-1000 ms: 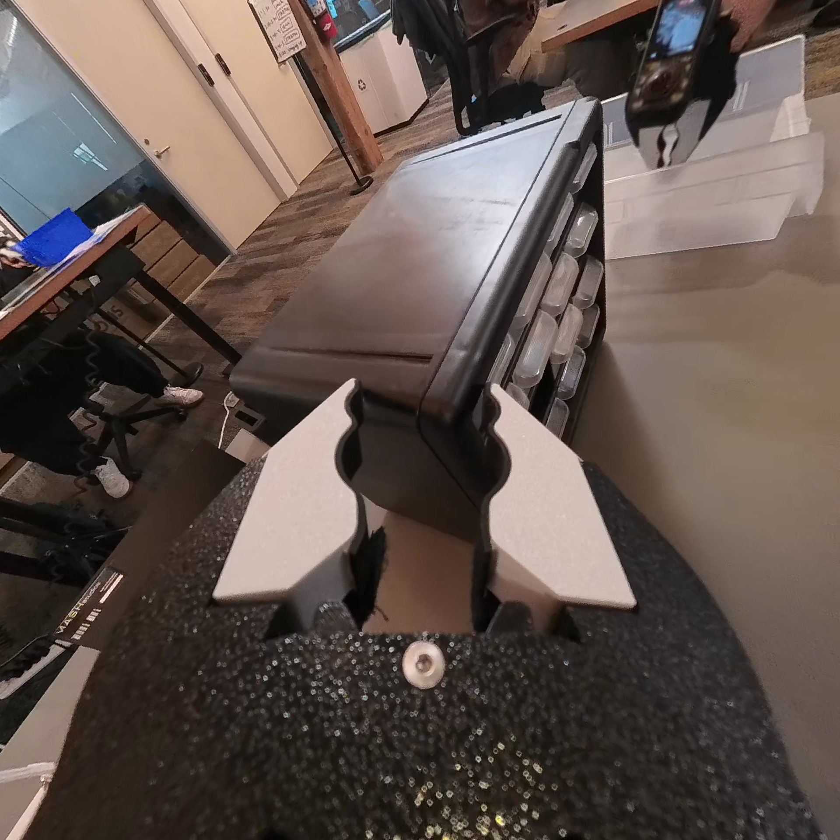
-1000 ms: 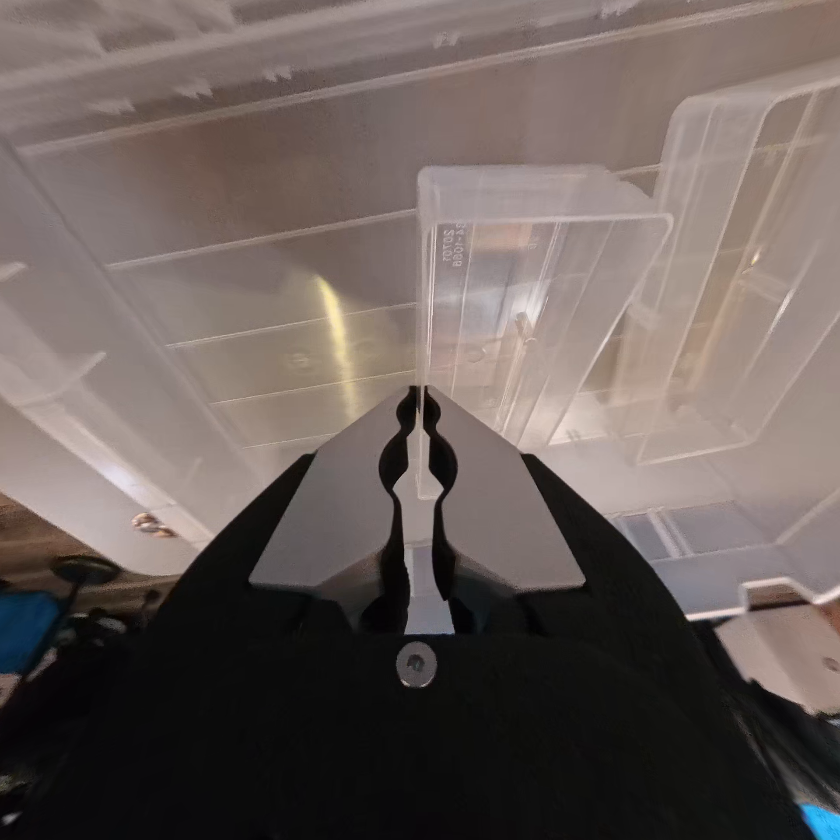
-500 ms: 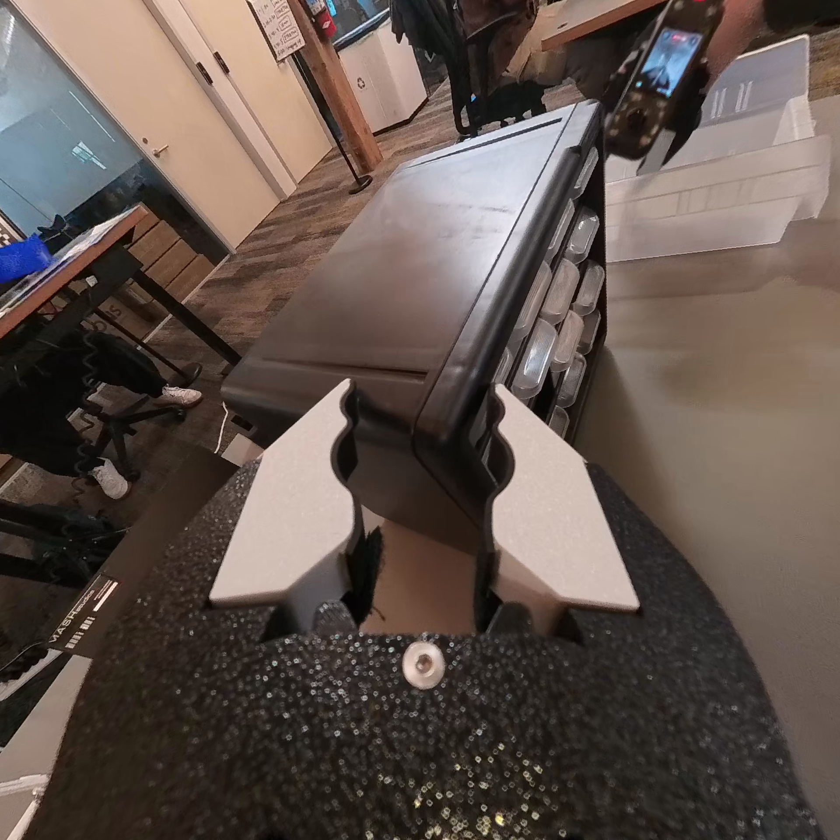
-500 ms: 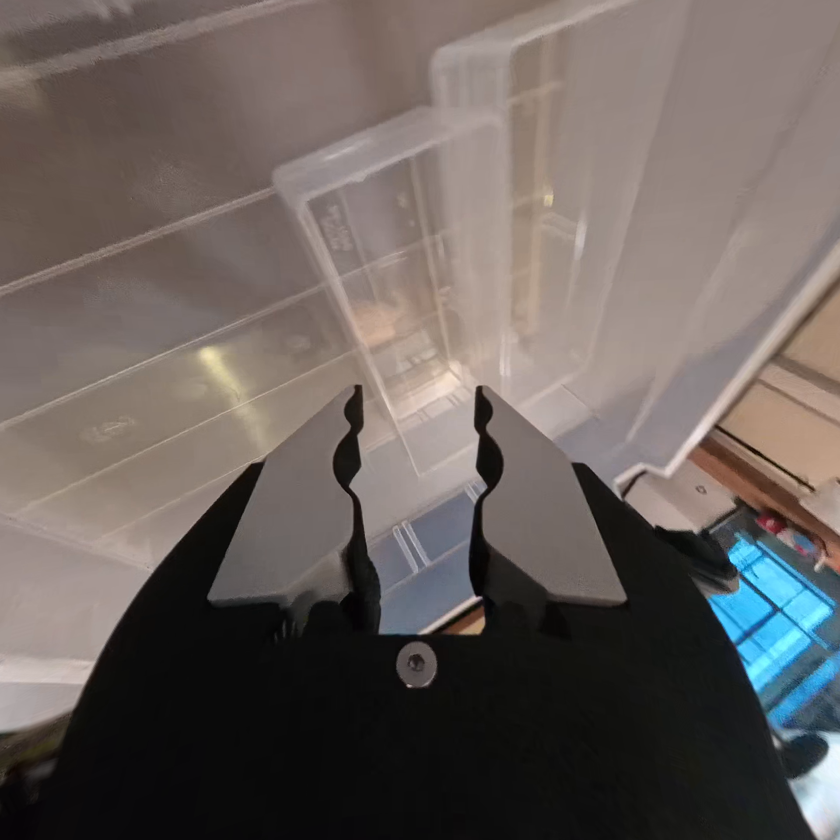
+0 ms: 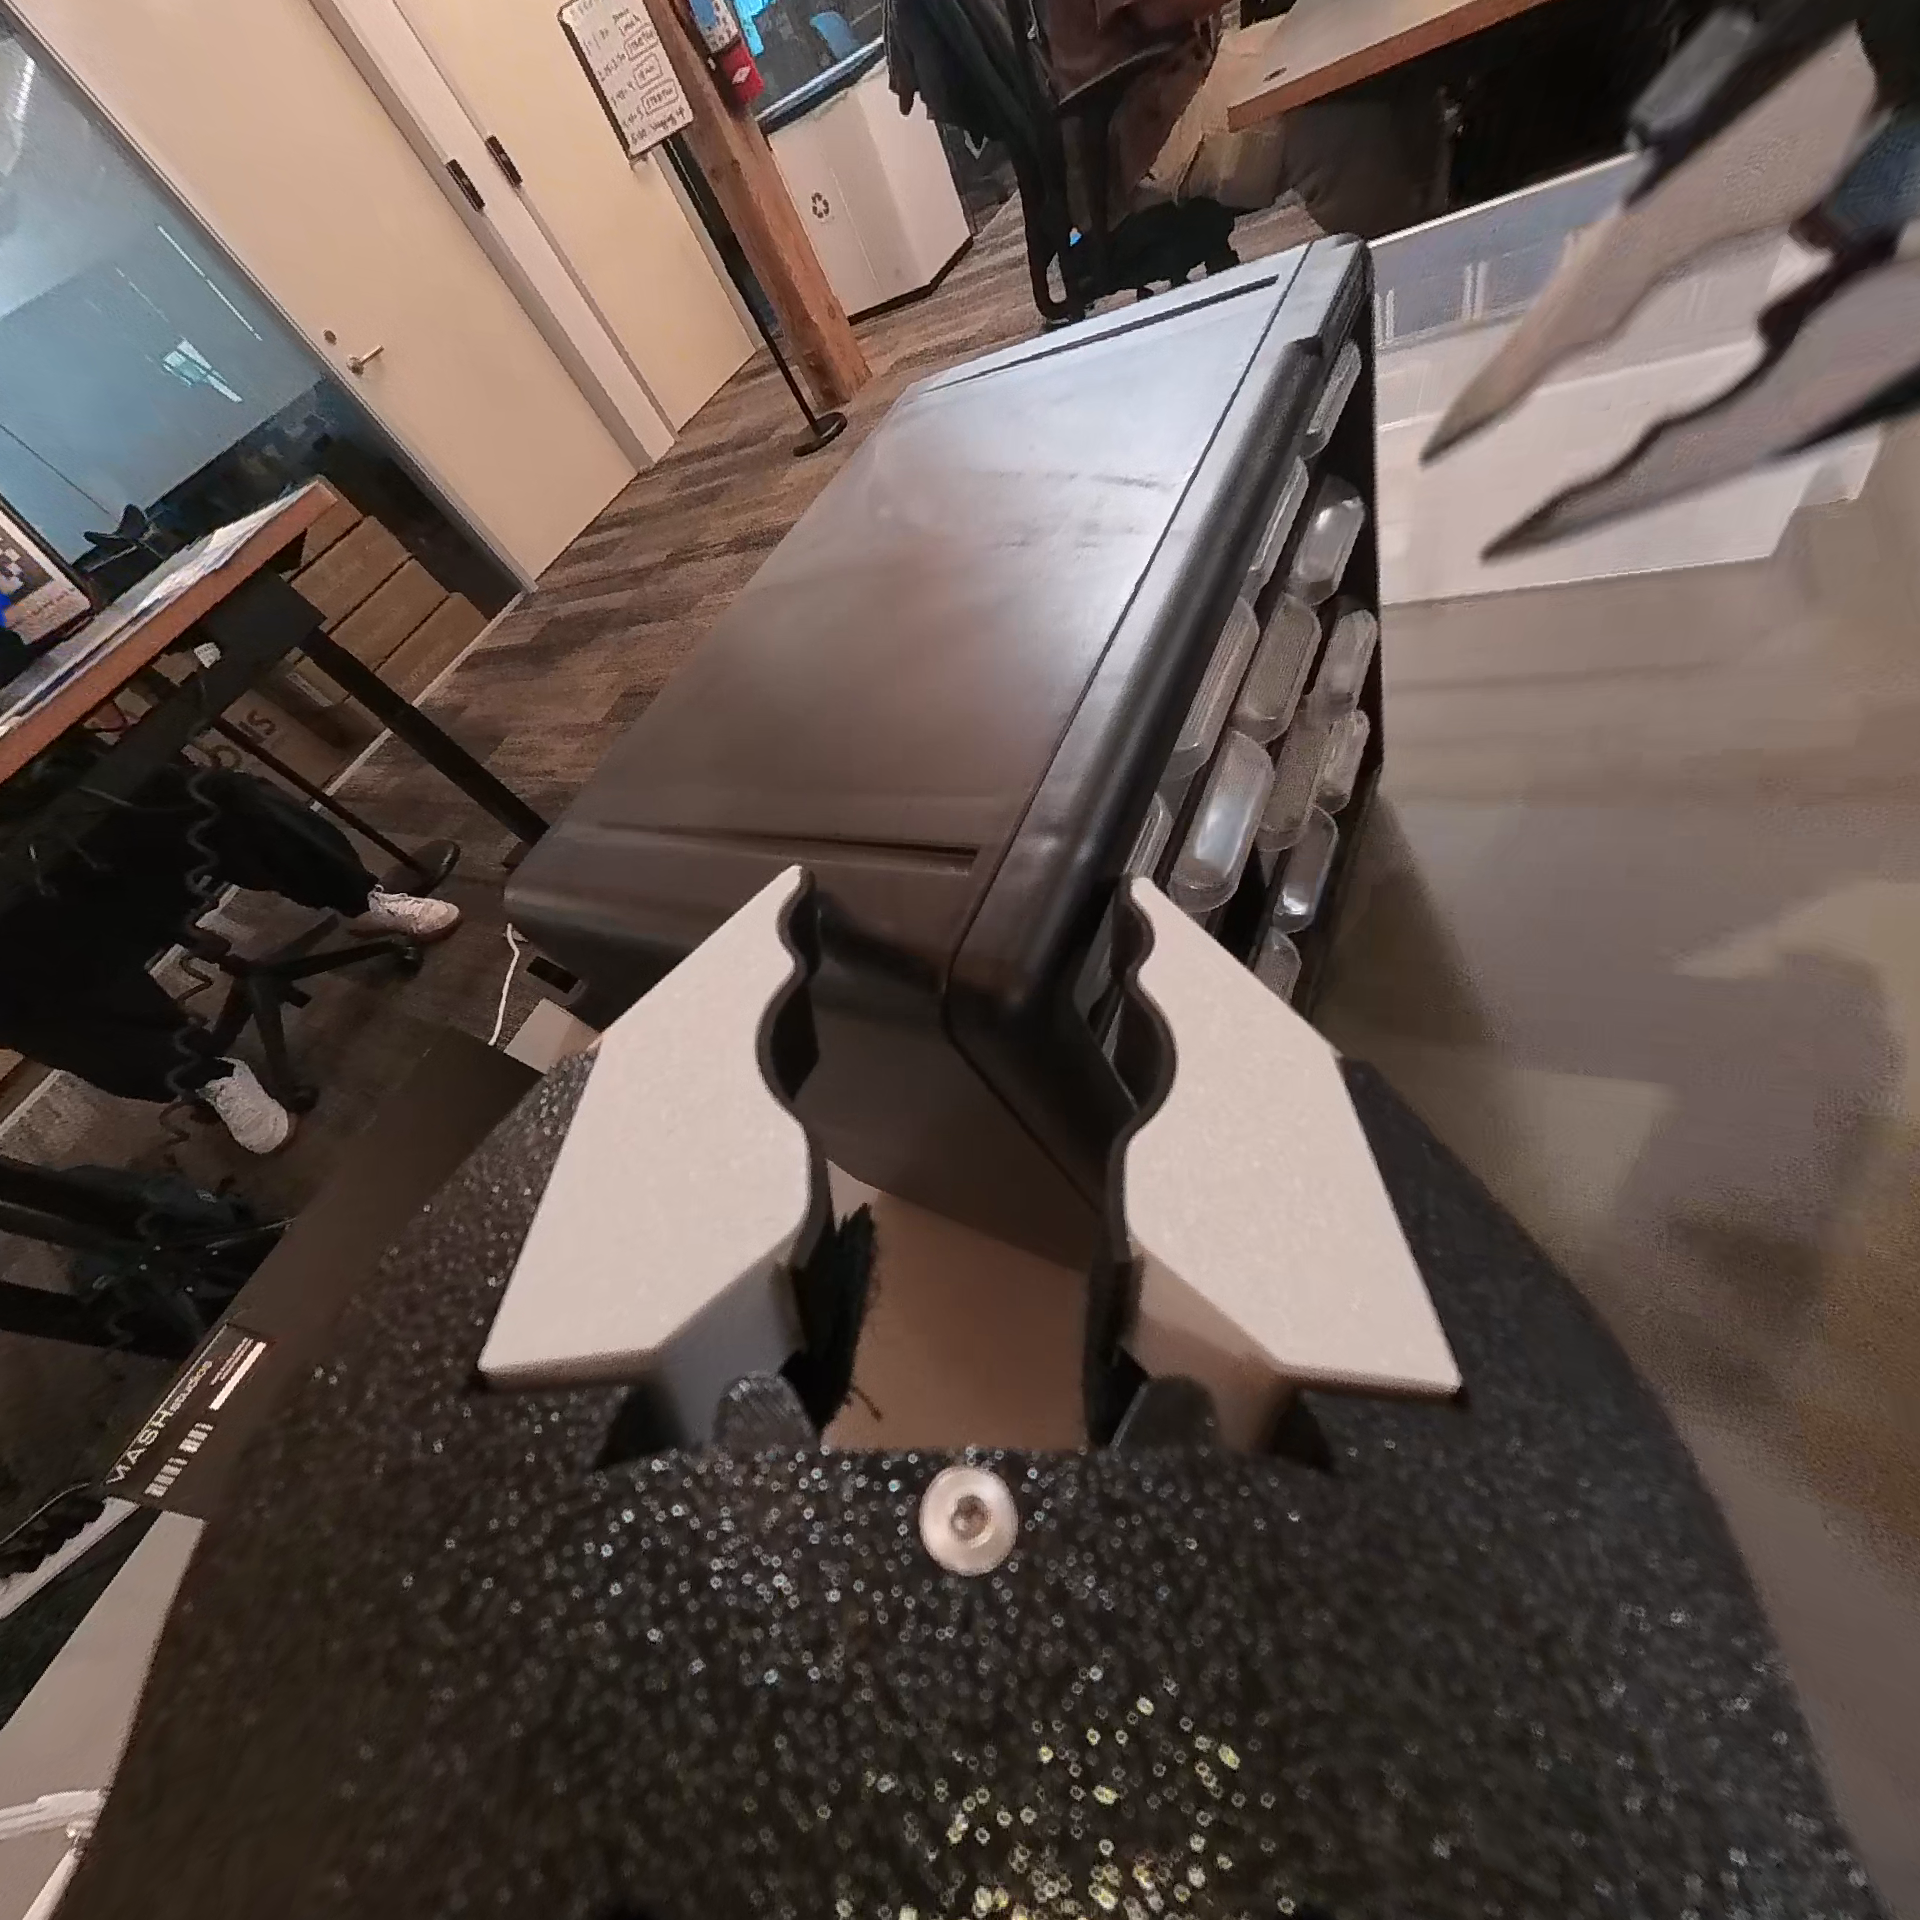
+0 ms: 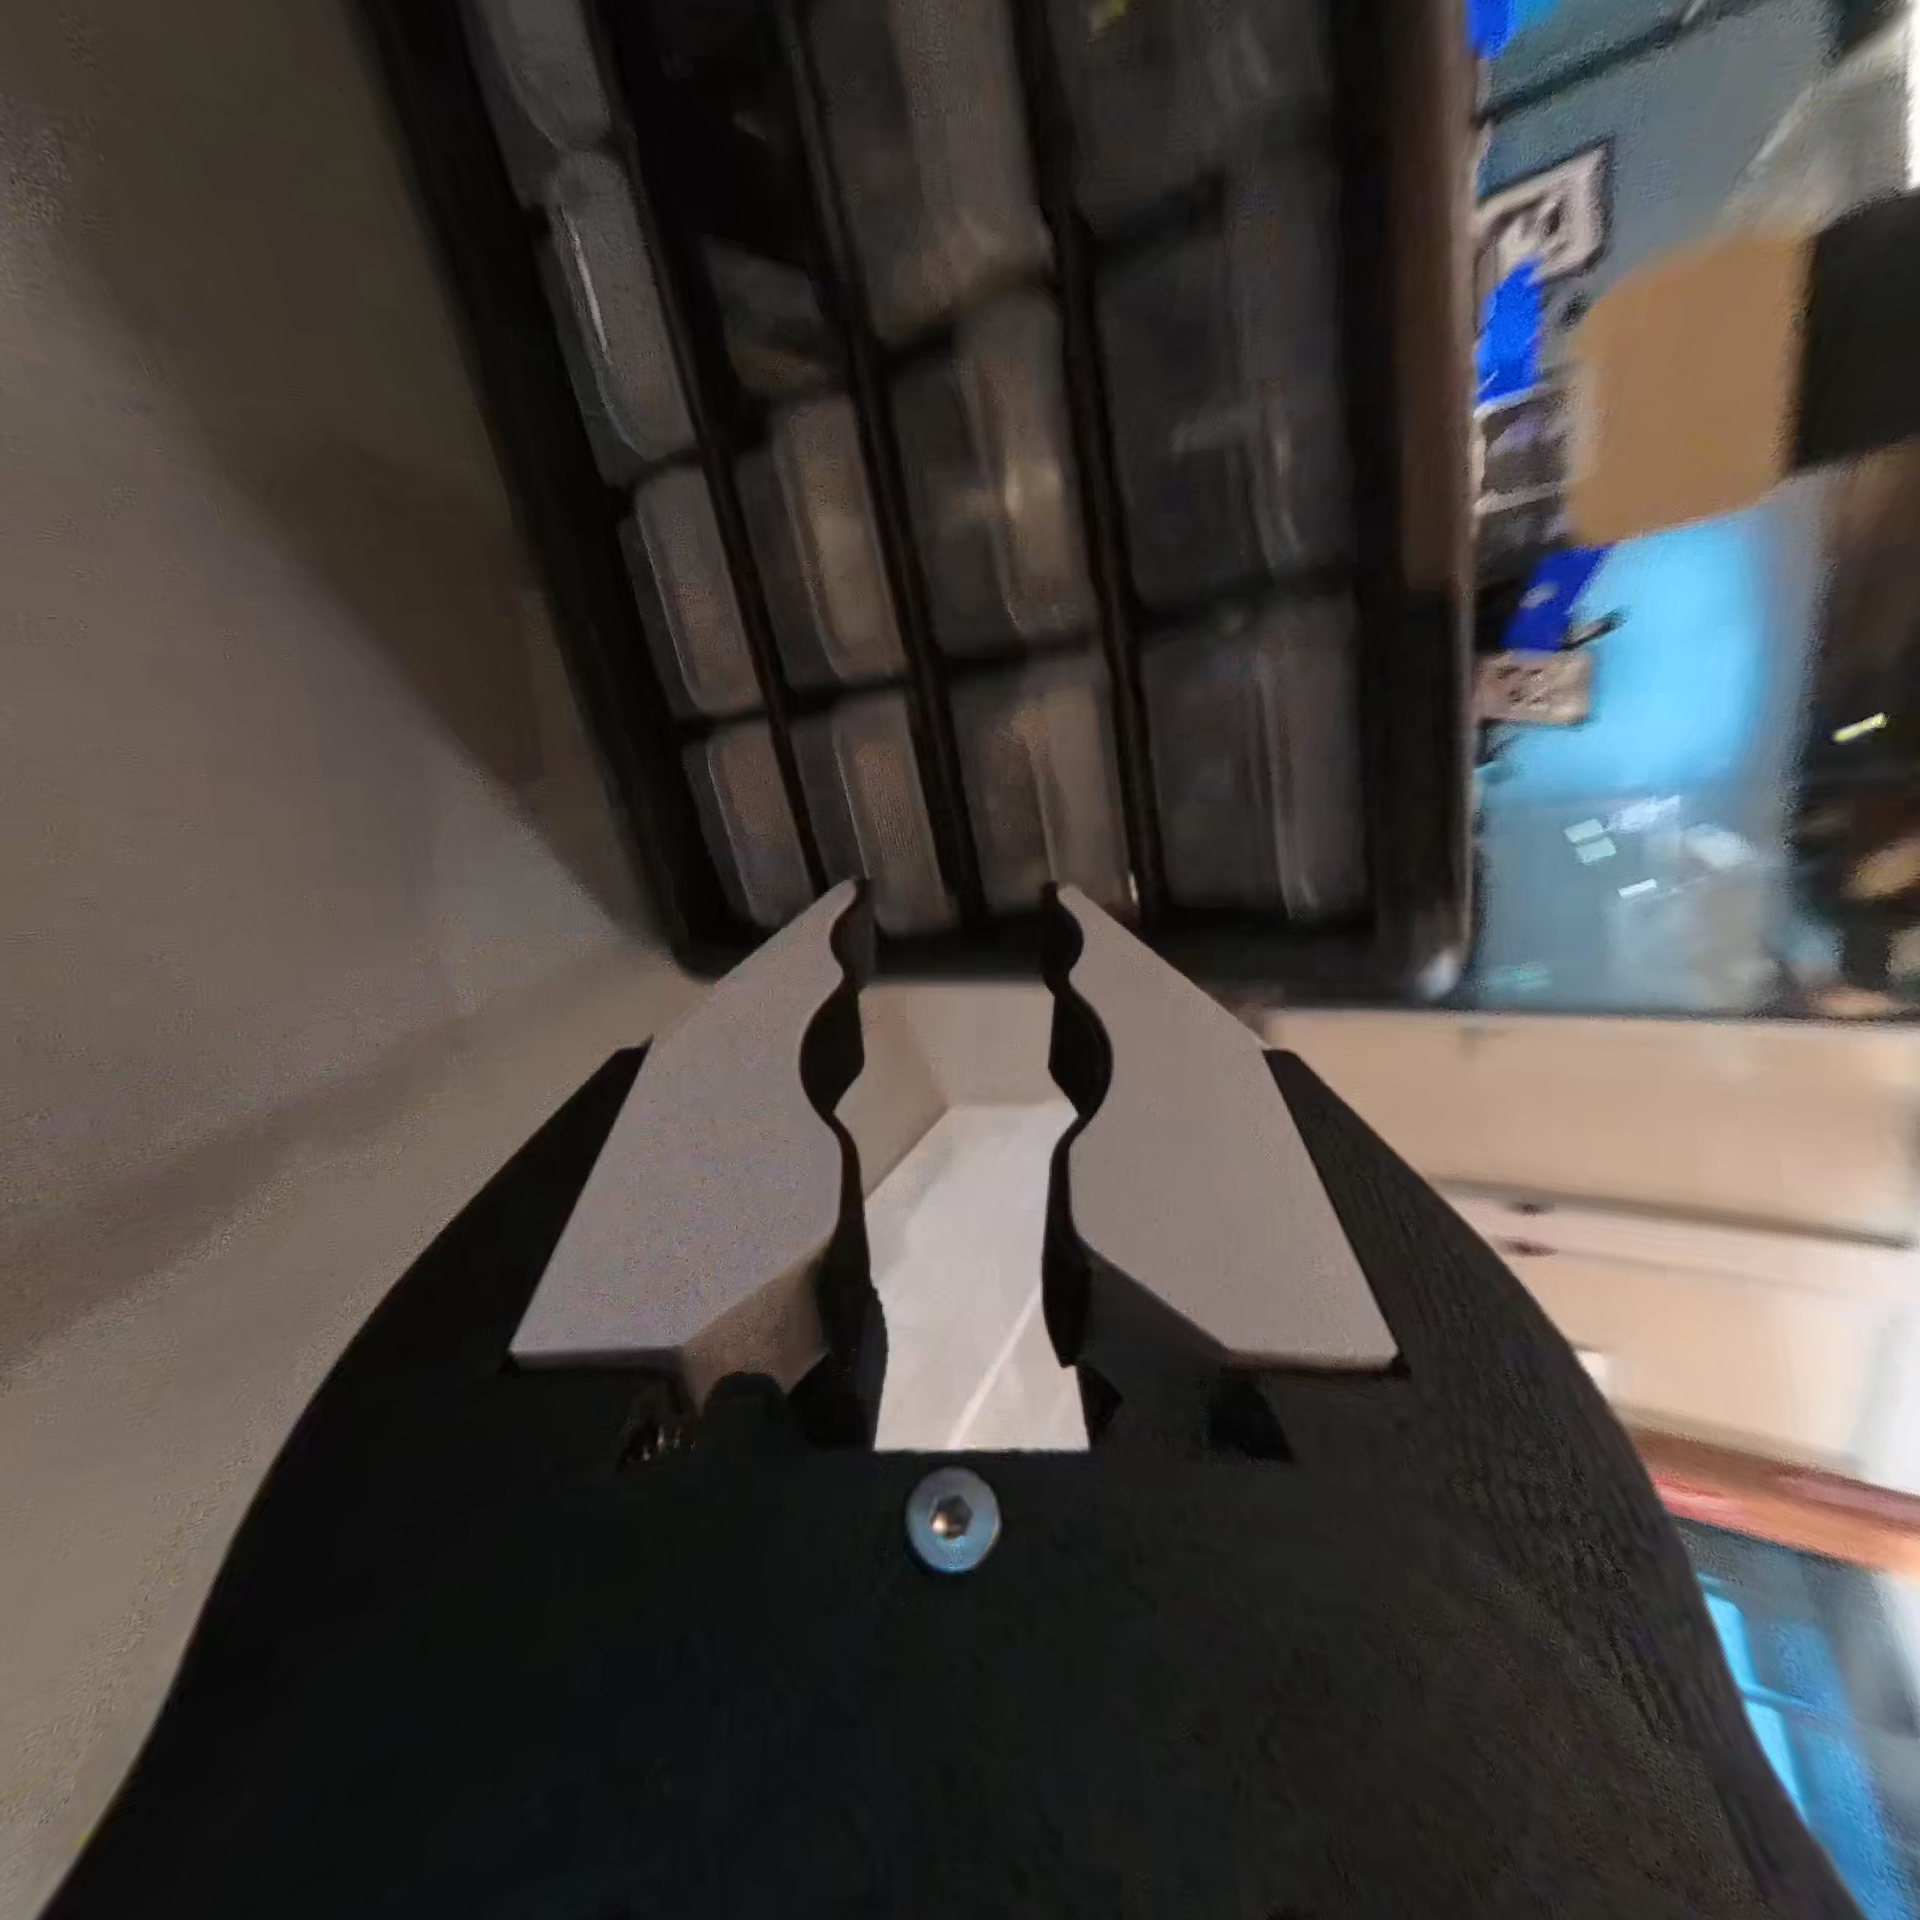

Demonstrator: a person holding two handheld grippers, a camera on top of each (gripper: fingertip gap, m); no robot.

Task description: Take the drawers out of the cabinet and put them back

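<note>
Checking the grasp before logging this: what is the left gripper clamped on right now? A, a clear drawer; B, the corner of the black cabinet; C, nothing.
B: the left gripper has its fingers closed on either side of the near top corner of the black cabinet.

Black speckled tongs with grey wavy-edged fingers, one silver screw.

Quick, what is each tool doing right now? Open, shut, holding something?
Left tool: clamped on the corner of the black plastic drawer cabinet.
Right tool: open, holding nothing, facing the cabinet's clear drawers.
</note>
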